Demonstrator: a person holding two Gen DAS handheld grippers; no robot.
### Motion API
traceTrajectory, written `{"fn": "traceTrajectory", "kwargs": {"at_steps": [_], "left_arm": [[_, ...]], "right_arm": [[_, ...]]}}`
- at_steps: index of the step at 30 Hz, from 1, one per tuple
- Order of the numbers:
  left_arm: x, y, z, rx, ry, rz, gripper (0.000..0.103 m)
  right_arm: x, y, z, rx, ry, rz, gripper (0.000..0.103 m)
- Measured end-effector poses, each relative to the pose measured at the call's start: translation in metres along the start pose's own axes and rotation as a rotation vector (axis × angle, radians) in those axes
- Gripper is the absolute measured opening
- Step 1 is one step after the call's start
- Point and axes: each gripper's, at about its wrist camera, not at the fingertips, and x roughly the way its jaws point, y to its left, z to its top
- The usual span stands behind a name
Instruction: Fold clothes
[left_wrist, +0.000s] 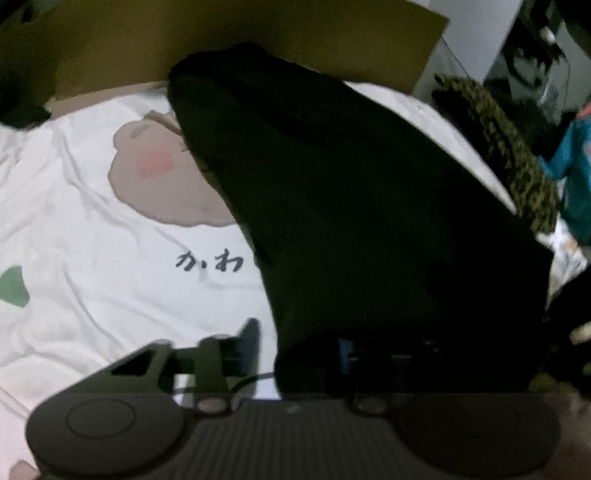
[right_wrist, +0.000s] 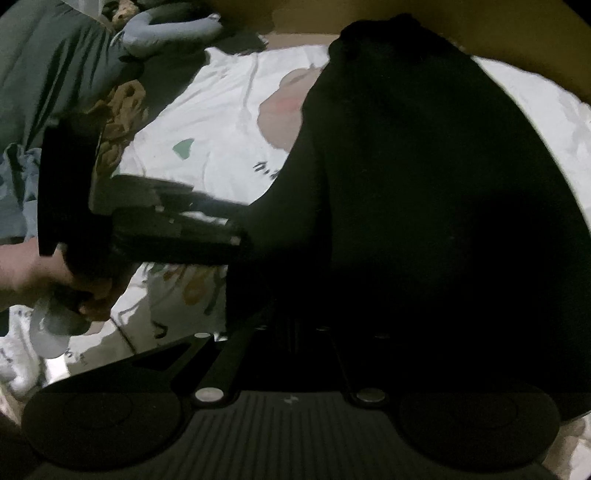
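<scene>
Nearest my lenses is the black, soft cloth garment (left_wrist: 369, 206), draped right over both sets of tongs and stretching away ahead of them across the bed. My left gripper (left_wrist: 295, 354) has one finger bare on its left; the other is buried under the cloth, so it seems to be pinching the near edge, though I cannot tell how tightly. My right gripper (right_wrist: 291, 332) is swallowed by the same dark fabric; I cannot tell how its jaws stand.

I judge the garment light, limp and prone to sagging, so it is best taken at hems or corners.

Beneath it lies a white bedsheet printed with a pink cartoon face (left_wrist: 92, 229). Right of the left tongs sits an olive knitted item (left_wrist: 506, 147); left of the right tongs, a grey-green quilted cover (right_wrist: 55, 62), which could snag a swing.
</scene>
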Motion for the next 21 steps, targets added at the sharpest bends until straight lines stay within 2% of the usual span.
{"fn": "traceTrajectory", "kwargs": {"at_steps": [1,5,9,17,19,21], "left_arm": [[0.000,0.005,0.000,-0.037,0.000,-0.012,0.024],[-0.002,0.030,-0.003,-0.166,0.012,-0.008,0.016],[-0.001,0.039,-0.004,-0.214,0.017,-0.021,0.010],[-0.008,0.058,-0.011,-0.255,0.043,0.004,0.008],[-0.015,0.064,-0.015,-0.254,0.046,0.039,0.007],[-0.028,0.074,-0.022,-0.270,0.041,0.040,0.007]], "right_arm": [[0.001,0.001,-0.001,0.000,0.006,0.011,0.001],[0.003,0.010,-0.003,-0.028,0.017,0.045,0.002],[0.001,0.014,-0.004,-0.036,0.029,0.073,0.003],[-0.002,-0.001,-0.013,0.000,0.088,0.094,0.005],[-0.004,-0.006,-0.016,0.013,0.101,0.100,0.014],[-0.005,-0.012,-0.019,0.027,0.114,0.106,0.018]]}}
